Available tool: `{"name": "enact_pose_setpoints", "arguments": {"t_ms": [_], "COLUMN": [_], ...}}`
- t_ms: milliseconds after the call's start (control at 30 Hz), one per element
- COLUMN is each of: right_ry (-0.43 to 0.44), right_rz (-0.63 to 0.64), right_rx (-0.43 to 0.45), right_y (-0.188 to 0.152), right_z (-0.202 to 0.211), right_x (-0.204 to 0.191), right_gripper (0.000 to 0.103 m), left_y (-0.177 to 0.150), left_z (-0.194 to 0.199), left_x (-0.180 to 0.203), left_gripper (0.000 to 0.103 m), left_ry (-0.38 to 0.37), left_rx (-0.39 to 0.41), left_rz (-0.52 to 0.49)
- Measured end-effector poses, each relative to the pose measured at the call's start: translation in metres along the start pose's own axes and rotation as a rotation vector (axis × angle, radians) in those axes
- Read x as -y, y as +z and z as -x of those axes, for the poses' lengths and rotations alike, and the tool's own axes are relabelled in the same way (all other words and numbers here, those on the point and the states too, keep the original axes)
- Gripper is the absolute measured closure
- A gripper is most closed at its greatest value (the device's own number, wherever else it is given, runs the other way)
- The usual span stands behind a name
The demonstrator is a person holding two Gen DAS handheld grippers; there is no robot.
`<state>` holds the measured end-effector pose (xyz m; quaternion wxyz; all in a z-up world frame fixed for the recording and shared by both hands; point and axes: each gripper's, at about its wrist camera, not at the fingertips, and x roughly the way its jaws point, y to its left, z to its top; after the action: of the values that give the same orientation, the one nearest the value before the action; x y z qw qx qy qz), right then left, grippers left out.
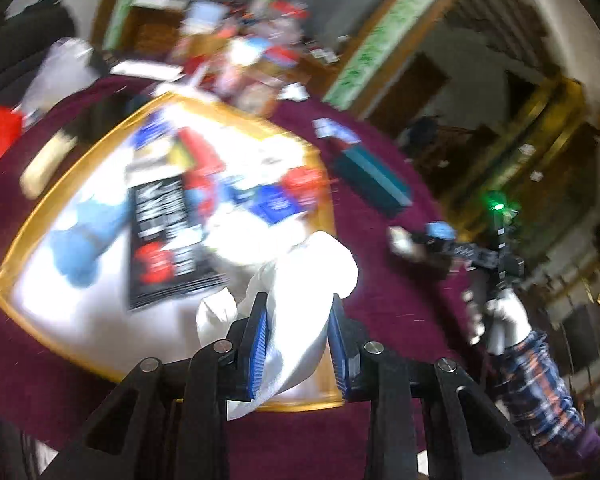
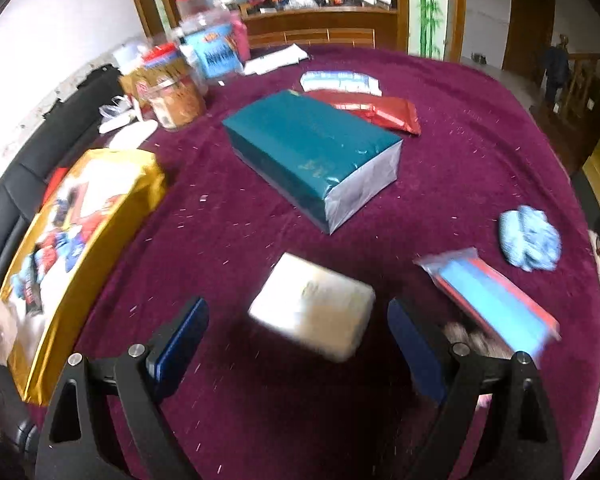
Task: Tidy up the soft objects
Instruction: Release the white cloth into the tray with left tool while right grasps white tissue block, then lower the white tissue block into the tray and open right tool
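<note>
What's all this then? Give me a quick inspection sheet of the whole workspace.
Surface: maroon cloth on a round table.
Job's things: white cloth; cream pack; teal tissue pack; blue fluffy cloth; gold-rimmed box with mixed items.
Clutter: snack jars.
Grippers: left hand-held gripper shut on white cloth; right hand-held gripper open above cream pack.
Cables: nothing seen.
Surroundings: wooden door.

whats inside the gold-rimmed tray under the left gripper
The gold-rimmed white tray holds a black printed packet, a blue soft item and red and blue packs, all blurred. The white cloth clamped in the left gripper covers its near corner.
</note>
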<state>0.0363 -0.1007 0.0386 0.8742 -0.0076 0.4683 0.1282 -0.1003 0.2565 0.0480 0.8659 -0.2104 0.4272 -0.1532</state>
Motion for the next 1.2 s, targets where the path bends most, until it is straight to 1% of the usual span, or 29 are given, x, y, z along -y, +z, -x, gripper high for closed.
{"name": "enact_pose_setpoints", "arguments": {"t_ms": [67,133,167,200,267,333,400,500,533,567,600,667,700,733,833,900,1000,1100,1200], "right_ry": [0.014,0.054,0.053,0.053,0.087,0.099,0.073,0.004,-0.018,-0.028,-0.035,-0.035,-0.023,-0.010,-0.004,0.014,0.053,0.111,0.188], "right_rz": [-0.026,-0.056,-0.054,-0.040,-0.004,0.040,0.112,0.198,0.206,0.197,0.179,0.157,0.142,0.125,0.118,0.102,0.106,0.154,0.216], "right_rx": [-0.035,-0.081,-0.090,-0.098,-0.127,-0.152,-0.173,-0.173,-0.168,-0.162,-0.152,-0.127,-0.127,-0.116,-0.078,-0.050,-0.020,-0.009,-0.026], "right_y": [0.007,0.010,0.010,0.011,0.010,0.006,0.000,-0.007,-0.008,-0.009,-0.009,-0.007,-0.007,-0.007,-0.009,-0.009,-0.008,-0.010,-0.014], "right_z": [-0.017,-0.033,-0.036,-0.039,-0.040,-0.039,-0.040,-0.043,-0.043,-0.043,-0.042,-0.035,-0.033,-0.027,-0.011,0.004,0.026,0.042,0.047], "right_x": [0.006,0.011,0.010,0.009,0.003,-0.006,-0.019,-0.034,-0.036,-0.037,-0.037,-0.037,-0.036,-0.035,-0.040,-0.042,-0.057,-0.089,-0.132], "right_gripper": [0.013,0.013,0.013,0.013,0.013,0.013,0.013,0.013,0.021,0.029,0.047,0.047,0.047,0.047,0.047,0.047,0.046,0.046,0.046], "left_y": [-0.003,-0.006,-0.007,-0.006,-0.007,-0.003,0.000,0.001,0.000,0.000,0.000,-0.002,-0.002,-0.002,-0.001,-0.002,-0.006,-0.013,-0.018], "left_z": [-0.007,-0.013,-0.014,-0.015,-0.013,-0.017,-0.024,-0.031,-0.032,-0.033,-0.030,-0.018,-0.011,-0.006,0.015,0.030,0.048,0.065,0.077], "left_x": [-0.011,-0.016,-0.016,-0.012,-0.012,-0.012,-0.014,-0.012,-0.011,-0.011,-0.011,-0.012,-0.012,-0.013,-0.020,-0.031,-0.042,-0.053,-0.064], "left_gripper": [0.074,0.074,0.074,0.074,0.072,0.066,0.066,0.061,0.060,0.060,0.059,0.047,0.033,0.024,0.023,0.023,0.022,0.019,0.018], "left_ry": [0.039,0.072,0.085,0.100,0.118,0.133,0.157,0.214,0.240,0.250,0.244,0.212,0.205,0.205,0.197,0.175,0.169,0.162,0.152], "left_rx": [-0.037,-0.057,-0.056,-0.049,-0.040,-0.037,-0.042,-0.045,-0.041,-0.037,-0.026,0.003,0.025,0.043,0.105,0.147,0.201,0.252,0.284], "left_rz": [0.027,0.031,0.023,0.001,-0.017,-0.023,-0.019,-0.037,-0.045,-0.045,-0.038,-0.022,-0.015,-0.010,0.034,0.093,0.150,0.206,0.249]}}
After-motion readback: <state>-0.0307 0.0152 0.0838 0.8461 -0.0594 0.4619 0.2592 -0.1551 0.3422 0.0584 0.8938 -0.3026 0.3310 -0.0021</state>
